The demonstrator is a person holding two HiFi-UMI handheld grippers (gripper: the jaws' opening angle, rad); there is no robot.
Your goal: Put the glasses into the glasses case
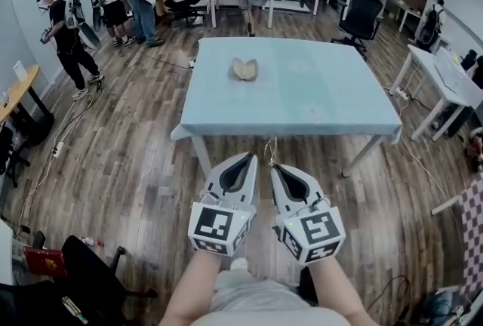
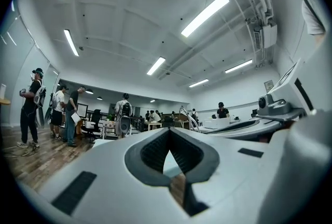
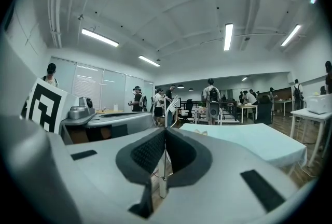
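both claws hang side by side on the near side, short of the worktop (image 1: 324, 102); left claw (image 1: 248, 159) is closed with nothing in it; right claw (image 1: 276, 167) is pinched on the thin wire glasses (image 1: 270, 149), which poke out past its tips; the tan glasses case (image 1: 244, 69) sits on the worktop's far half, well apart from both

My left gripper (image 1: 250, 157) and right gripper (image 1: 275, 166) are showing pale grey shells. Their fingers (image 1: 230, 175) are wearing dark ribbed pads (image 2: 155, 153) on the inner faces, and black rectangular strips (image 2: 72, 193) are lying flat on the shells. Each gripper is carrying a white cube (image 1: 219, 227) printed with black square markers. I am wearing a light grey top (image 1: 249, 302), with no sleeves reaching my forearms.
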